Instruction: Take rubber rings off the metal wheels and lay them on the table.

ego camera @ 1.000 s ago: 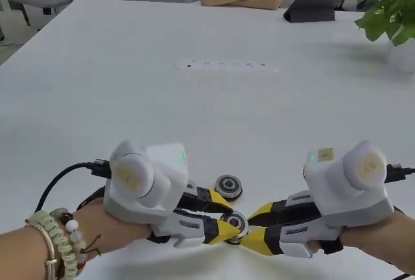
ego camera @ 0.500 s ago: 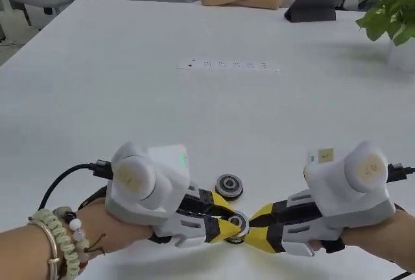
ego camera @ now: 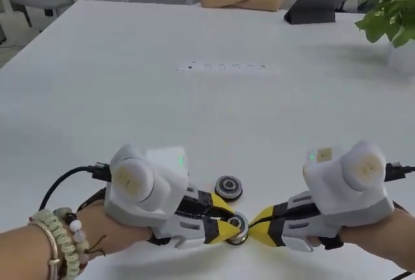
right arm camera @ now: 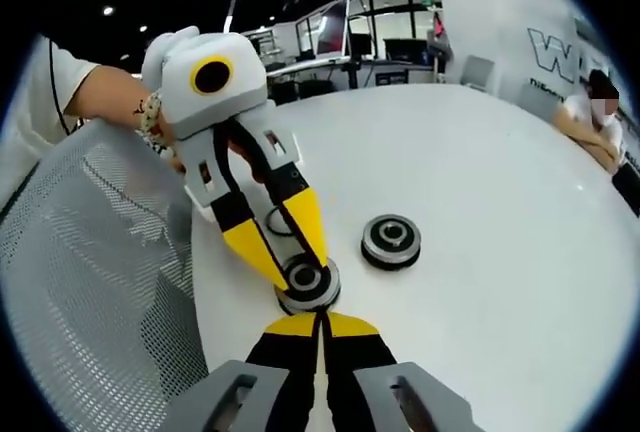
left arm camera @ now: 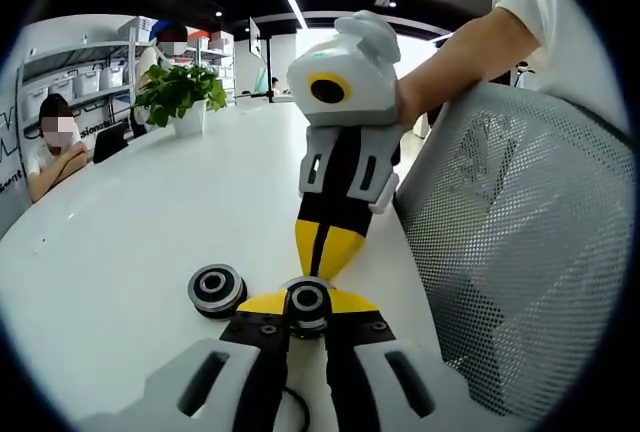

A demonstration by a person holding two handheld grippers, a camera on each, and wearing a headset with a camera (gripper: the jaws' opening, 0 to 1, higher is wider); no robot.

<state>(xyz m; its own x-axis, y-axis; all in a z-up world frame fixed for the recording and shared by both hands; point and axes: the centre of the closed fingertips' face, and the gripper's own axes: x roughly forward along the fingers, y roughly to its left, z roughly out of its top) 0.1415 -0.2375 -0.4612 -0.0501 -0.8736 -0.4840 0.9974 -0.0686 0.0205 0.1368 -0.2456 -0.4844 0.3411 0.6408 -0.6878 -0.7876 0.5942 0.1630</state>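
Rubber-rimmed wheel 1 point(left arm camera: 307, 300) sits between the jaws of the left gripper point(ego camera: 227, 220), which are clamped on its 2 sides and hold it just over the table point(ego camera: 207, 118).

Change over the last second: the right gripper point(right arm camera: 320, 320) has drawn in. In the head view its yellow jaws, splayed 1 s ago, now run to a single narrow point. In the right gripper view the 2 jaws lie together with a hairline between them, tips touching the near edge of wheel 1, opposite the left jaws.

Whether the tips have nipped the rubber ring point(right arm camera: 290, 297) or merely butt against it cannot be told; the contact point is too small to see.

Wheel 2 point(ego camera: 228, 186) lies flat just beyond the left gripper's far jaw, not touching it, in the same place as before, its ring on.

Judgement: the closing is probably the pinch that comes before peeling. No ring is on the table yet, so the task is at ring 1 of 2.
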